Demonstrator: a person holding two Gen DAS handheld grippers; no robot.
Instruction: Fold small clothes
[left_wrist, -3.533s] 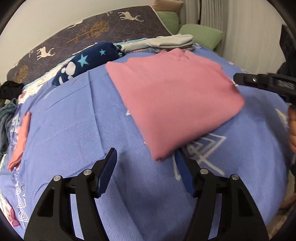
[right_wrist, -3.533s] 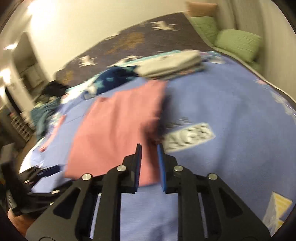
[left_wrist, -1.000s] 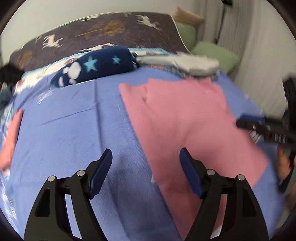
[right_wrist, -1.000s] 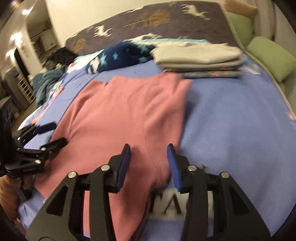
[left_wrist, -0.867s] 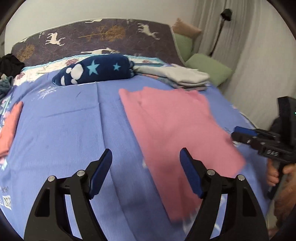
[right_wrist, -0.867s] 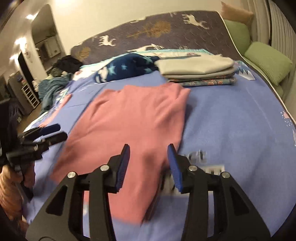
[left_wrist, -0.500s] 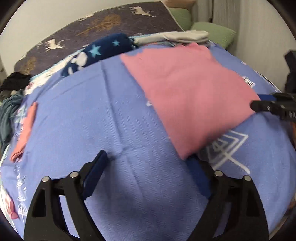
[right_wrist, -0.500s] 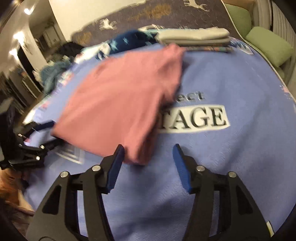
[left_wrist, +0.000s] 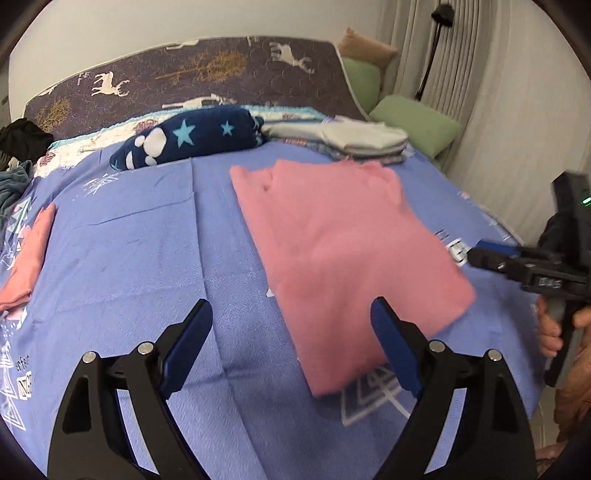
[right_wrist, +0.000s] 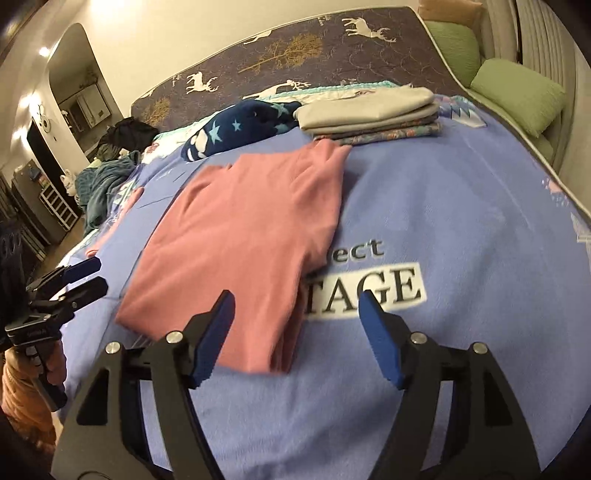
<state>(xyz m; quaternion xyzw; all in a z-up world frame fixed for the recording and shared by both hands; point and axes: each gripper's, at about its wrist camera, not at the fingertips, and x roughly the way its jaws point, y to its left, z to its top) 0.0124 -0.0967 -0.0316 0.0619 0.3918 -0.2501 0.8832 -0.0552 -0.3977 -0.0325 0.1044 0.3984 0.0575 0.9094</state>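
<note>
A pink garment (left_wrist: 343, 251) lies folded flat on the blue bedspread (left_wrist: 147, 258); it also shows in the right wrist view (right_wrist: 240, 236). My left gripper (left_wrist: 291, 347) is open and empty, above the bed just short of the garment's near-left corner. My right gripper (right_wrist: 295, 336) is open and empty, above the garment's near-right corner. The right gripper also shows at the right in the left wrist view (left_wrist: 491, 254). The left gripper also shows at the left in the right wrist view (right_wrist: 85, 277).
A stack of folded clothes (left_wrist: 354, 142) and a navy star-print bundle (left_wrist: 188, 142) lie at the far end of the bed. A second pink piece (left_wrist: 26, 266) lies at the left edge. Green pillows (right_wrist: 517, 92) sit far right.
Both grippers have pulled back and up from the garment's near edge. The right gripper has opened wider. The garment lies where it was.
</note>
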